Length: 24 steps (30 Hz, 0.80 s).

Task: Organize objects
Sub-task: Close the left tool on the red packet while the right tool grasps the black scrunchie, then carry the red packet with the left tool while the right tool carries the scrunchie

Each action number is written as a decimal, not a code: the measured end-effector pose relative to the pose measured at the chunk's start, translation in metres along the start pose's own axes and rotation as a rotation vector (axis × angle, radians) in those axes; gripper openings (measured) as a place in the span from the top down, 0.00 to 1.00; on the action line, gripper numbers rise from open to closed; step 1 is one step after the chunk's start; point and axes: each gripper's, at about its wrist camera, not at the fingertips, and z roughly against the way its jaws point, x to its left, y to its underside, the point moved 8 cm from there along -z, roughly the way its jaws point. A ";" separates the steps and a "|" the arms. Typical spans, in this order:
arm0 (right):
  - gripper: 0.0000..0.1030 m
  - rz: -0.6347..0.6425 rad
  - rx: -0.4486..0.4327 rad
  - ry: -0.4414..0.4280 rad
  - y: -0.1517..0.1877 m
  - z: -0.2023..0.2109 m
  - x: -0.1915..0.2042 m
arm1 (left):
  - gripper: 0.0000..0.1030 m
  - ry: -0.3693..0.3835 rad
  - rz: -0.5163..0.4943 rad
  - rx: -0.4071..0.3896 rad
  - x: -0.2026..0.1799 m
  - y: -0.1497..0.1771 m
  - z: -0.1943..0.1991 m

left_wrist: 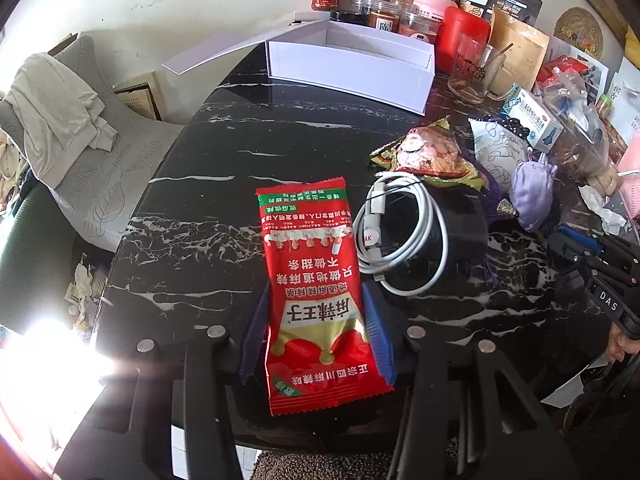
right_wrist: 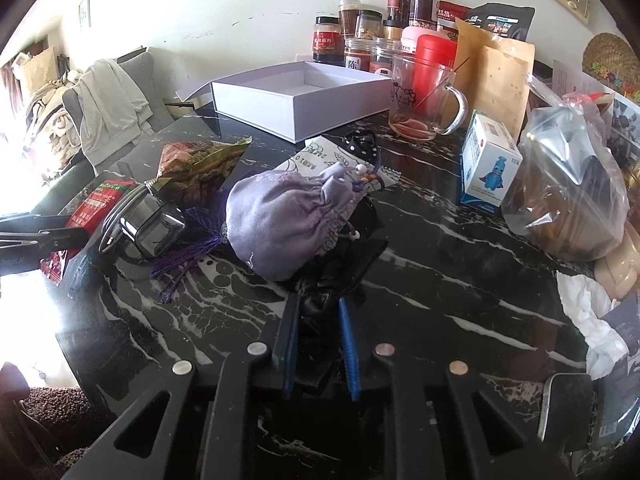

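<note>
My left gripper [left_wrist: 316,296] has its blue-padded fingers on both sides of a red snack packet [left_wrist: 316,292] lying on the black marble table [left_wrist: 192,200]; the pads touch its edges. A coiled white cable [left_wrist: 400,236] lies just right of the packet. My right gripper [right_wrist: 320,304] is closed on a black soft item [right_wrist: 320,308] on the table, below a lilac drawstring pouch [right_wrist: 284,216]. An open white box [left_wrist: 352,64] stands at the back; it also shows in the right wrist view [right_wrist: 296,100]. The red packet shows at the left there [right_wrist: 96,204].
A green-red snack bag [left_wrist: 432,152], a glass mug [right_wrist: 424,100], a blue-white carton [right_wrist: 488,164] and a clear plastic bag [right_wrist: 572,200] crowd the right side. Spice jars [right_wrist: 360,36] line the wall. A chair with clothes [left_wrist: 60,120] stands left of the table.
</note>
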 end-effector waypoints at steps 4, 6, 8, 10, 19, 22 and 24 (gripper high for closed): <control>0.84 0.006 -0.022 0.000 -0.002 0.012 0.003 | 0.57 0.005 0.005 -0.022 0.000 -0.003 0.012; 0.84 0.010 -0.035 -0.004 -0.003 0.018 0.004 | 0.57 0.003 0.002 -0.034 -0.001 -0.005 0.018; 0.84 0.013 -0.048 -0.006 -0.005 0.024 0.006 | 0.57 0.006 0.000 -0.043 -0.002 -0.006 0.023; 0.84 0.017 -0.060 -0.006 -0.006 0.030 0.007 | 0.57 0.006 -0.003 -0.055 -0.003 -0.007 0.029; 0.84 0.046 -0.121 -0.020 -0.017 0.053 0.014 | 0.57 0.003 -0.048 -0.104 -0.016 -0.017 0.053; 0.84 0.059 -0.139 -0.026 -0.025 0.058 0.016 | 0.57 0.010 -0.058 -0.117 -0.022 -0.023 0.059; 0.84 0.069 -0.151 -0.031 -0.032 0.060 0.017 | 0.57 0.018 -0.065 -0.124 -0.026 -0.031 0.062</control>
